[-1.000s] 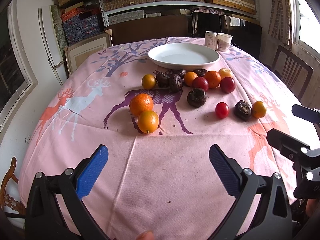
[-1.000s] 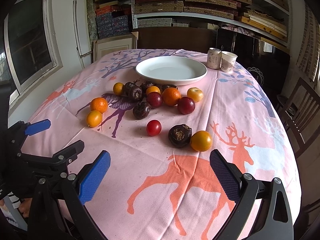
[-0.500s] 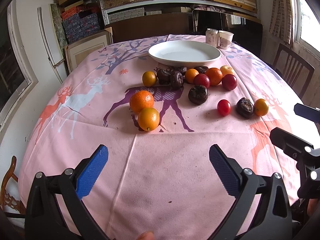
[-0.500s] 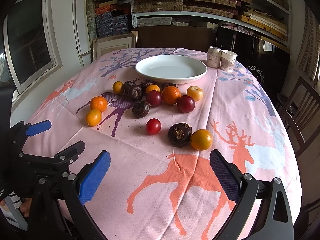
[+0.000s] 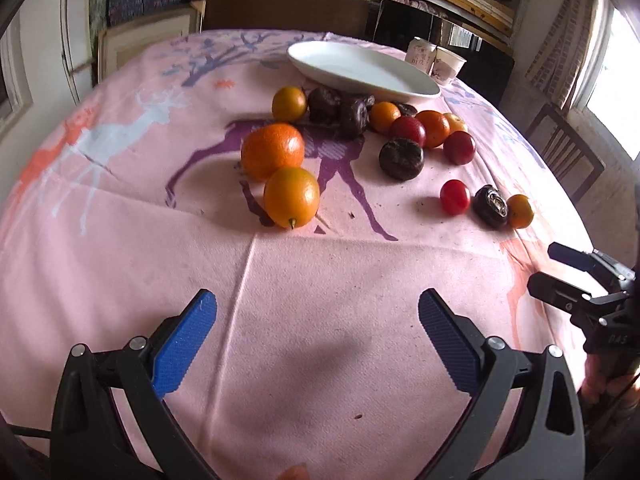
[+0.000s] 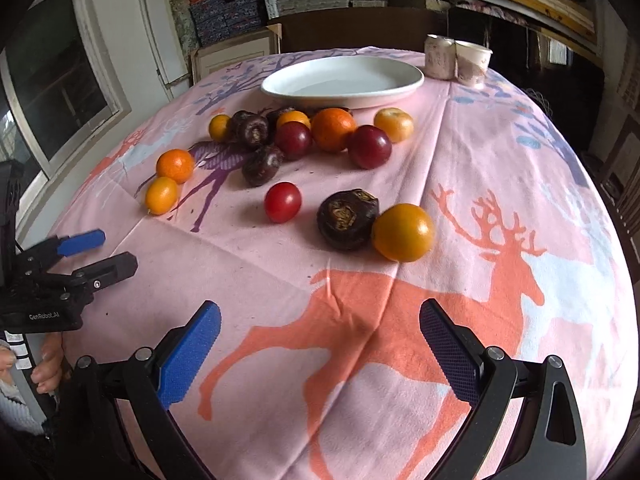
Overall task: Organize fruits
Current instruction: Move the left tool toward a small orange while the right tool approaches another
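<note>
Several fruits lie loose on the pink deer-print tablecloth (image 5: 320,300). Nearest my left gripper (image 5: 318,334) are a small orange (image 5: 291,197) and a larger orange (image 5: 273,151) behind it; the gripper is open and holds nothing. In front of my right gripper (image 6: 320,348), also open and holding nothing, lie a yellow-orange fruit (image 6: 403,232), a dark purple fruit (image 6: 347,218) touching it, and a red cherry tomato (image 6: 282,202). More oranges, red plums and dark fruits cluster before the white plate (image 6: 342,83), which has nothing on it.
Two patterned cups (image 6: 456,58) stand right of the plate at the table's far side. Wooden chairs (image 5: 568,156) sit at the right edge. Shelves of boxes (image 6: 224,12) line the back wall. A window (image 6: 52,76) is at the left.
Both grippers have moved forward over the table toward the fruit, so the fruit looms larger. The left view has tilted. Nothing was grasped; the fruits lie as before.
</note>
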A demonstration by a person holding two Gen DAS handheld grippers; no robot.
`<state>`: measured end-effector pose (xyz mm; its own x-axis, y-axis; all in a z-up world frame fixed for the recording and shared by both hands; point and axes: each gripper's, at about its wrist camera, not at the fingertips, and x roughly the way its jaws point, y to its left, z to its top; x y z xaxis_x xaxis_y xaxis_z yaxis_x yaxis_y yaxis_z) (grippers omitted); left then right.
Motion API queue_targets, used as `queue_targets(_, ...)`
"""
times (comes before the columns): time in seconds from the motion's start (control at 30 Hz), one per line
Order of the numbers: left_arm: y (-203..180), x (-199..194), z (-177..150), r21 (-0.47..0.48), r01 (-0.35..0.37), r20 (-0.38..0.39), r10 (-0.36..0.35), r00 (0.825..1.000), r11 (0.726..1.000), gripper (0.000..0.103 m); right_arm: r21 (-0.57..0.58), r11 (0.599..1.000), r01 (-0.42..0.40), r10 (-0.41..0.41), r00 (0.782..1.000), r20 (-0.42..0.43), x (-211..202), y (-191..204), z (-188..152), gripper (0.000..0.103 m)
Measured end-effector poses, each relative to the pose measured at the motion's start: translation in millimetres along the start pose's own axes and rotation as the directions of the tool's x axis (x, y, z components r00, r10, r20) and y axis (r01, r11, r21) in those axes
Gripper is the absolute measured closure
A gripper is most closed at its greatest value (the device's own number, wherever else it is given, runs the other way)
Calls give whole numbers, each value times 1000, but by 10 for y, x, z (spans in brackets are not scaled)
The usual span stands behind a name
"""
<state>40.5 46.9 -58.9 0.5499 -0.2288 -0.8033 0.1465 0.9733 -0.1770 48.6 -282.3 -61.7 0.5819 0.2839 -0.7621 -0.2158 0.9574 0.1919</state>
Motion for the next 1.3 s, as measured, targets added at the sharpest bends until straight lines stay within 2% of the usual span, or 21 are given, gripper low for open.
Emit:
queue_targets(0.07, 73, 29, 29, -19, 10, -2, -10, 1000, 1000, 4, 49, 998, -33, 34, 999, -23, 56, -131, -4, 3)
queue_targets(0.13, 57, 56, 64, 9, -45, -15, 46, 999, 999, 4, 46, 998, -44, 45, 998, -31, 86, -168, -7, 3)
queue_targets(0.17, 41, 89, 77, 26, -66, -30, 67, 997, 997, 4, 31, 999, -25, 26, 999, -36, 86, -156, 3, 3)
queue_targets(0.23, 22, 156, 94, 87, -116, -42, 120, 992, 989, 4, 12, 1000, 4, -3, 998, -58, 118, -154, 33, 3)
queue_targets(0.3, -20, 195, 102, 162, -143, -40, 151, 988, 976, 4, 11, 1000, -6, 7, 997, -83, 156, -207, 55, 3)
queue_targets(0.43, 56, 135, 62, 227, -74, -18, 80, 997, 971, 4, -71, 997, -42, 33, 992, -119, 171, -205, 45, 3)
queue_targets(0.6, 113, 110, 82, 314, -4, -38, 17, 999, 950, 4, -218, 976, -17, -8, 994, -113, 173, -97, -50, 3)
queue_targets(0.7, 137, 109, 176, 287, 24, -56, -8, 998, 958, 4, -183, 983, -14, 0, 997, -80, 114, -136, -6, 3)
queue_targets(0.8, 116, 64, 300, 277, 11, 5, -13, 1000, 961, 4, -161, 986, 33, -36, 999, -19, 44, -199, 101, 3)
queue_targets(0.9, 51, 88, 421, 295, 14, 27, -23, 999, 955, 5, -152, 987, 49, -50, 999, -5, 59, -257, 191, 3)
queue_targets(0.93, 31, 113, 449, 299, 23, 24, -32, 999, 954, 7, -149, 988, 44, -45, 999, -6, 76, -268, 210, 3)
queue_targets(0.97, 9, 145, 467, 304, 32, 14, -38, 999, 952, 20, -151, 988, 42, -44, 999, -5, 89, -273, 220, 3)
queue_targets(1.0, -9, 190, 478, 308, 43, -3, -44, 999, 950, 41, -156, 987, 45, -45, 999, 1, 99, -274, 229, 3)
queue_targets(1.03, -23, 239, 484, 307, 62, -26, -57, 998, 950, 48, -160, 986, 50, -49, 999, 8, 107, -270, 243, 6)
queue_targets(1.1, -35, 297, 479, 307, 72, -37, -64, 997, 949, 49, -161, 986, 52, -50, 999, 21, 108, -286, 274, 13)
queue_targets(1.3, -54, 342, 529, 293, 65, -33, -58, 998, 954, 51, -157, 987, 33, -32, 999, 6, 220, -349, 368, 25)
